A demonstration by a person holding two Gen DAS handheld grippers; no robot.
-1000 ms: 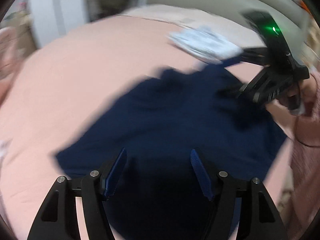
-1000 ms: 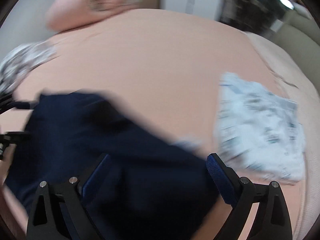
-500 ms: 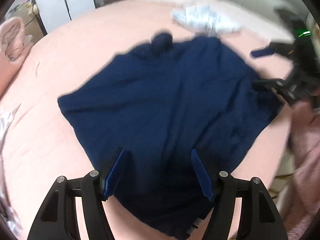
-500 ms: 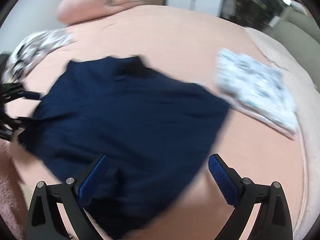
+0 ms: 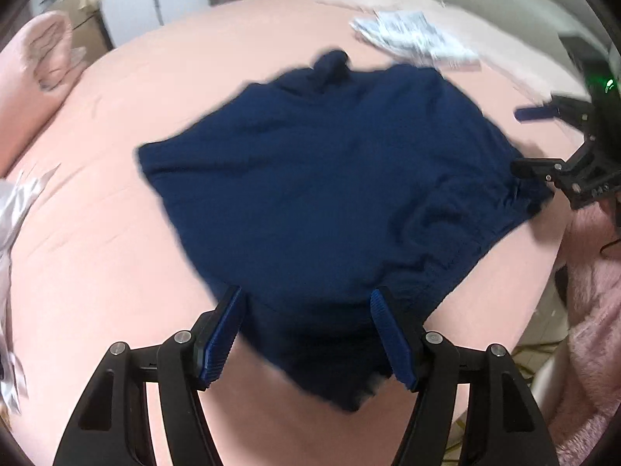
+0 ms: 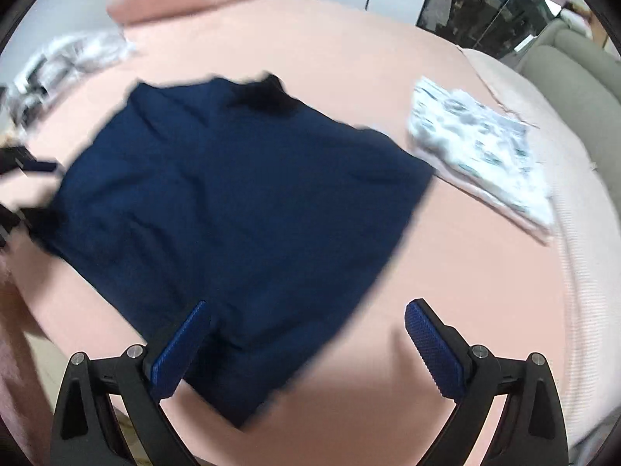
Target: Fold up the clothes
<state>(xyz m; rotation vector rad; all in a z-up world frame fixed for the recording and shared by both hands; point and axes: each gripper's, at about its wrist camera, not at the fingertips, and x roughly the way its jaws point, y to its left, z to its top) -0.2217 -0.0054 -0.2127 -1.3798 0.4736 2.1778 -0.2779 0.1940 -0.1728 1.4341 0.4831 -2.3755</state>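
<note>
A navy blue garment (image 5: 330, 190) lies spread flat on the pink bed (image 5: 97, 252), its collar end bunched at the far side. It also shows in the right wrist view (image 6: 240, 209). My left gripper (image 5: 306, 326) is open and empty, held above the garment's near edge. My right gripper (image 6: 306, 334) is open and empty above the garment's near corner. The right gripper also shows in the left wrist view (image 5: 524, 139) at the garment's right edge. The left gripper's fingers (image 6: 35, 167) show at the left edge of the right wrist view.
A folded white patterned cloth (image 6: 481, 147) lies on the bed beyond the garment, also seen in the left wrist view (image 5: 415, 39). A pink pillow (image 5: 35, 77) and a pale crumpled cloth (image 5: 15, 209) lie at the left. A fluffy pink blanket (image 5: 594, 310) hangs at the right.
Both grippers have pulled back and risen away from the garment. The garment now lies spread out flat on the bed. Both grippers stay open.
</note>
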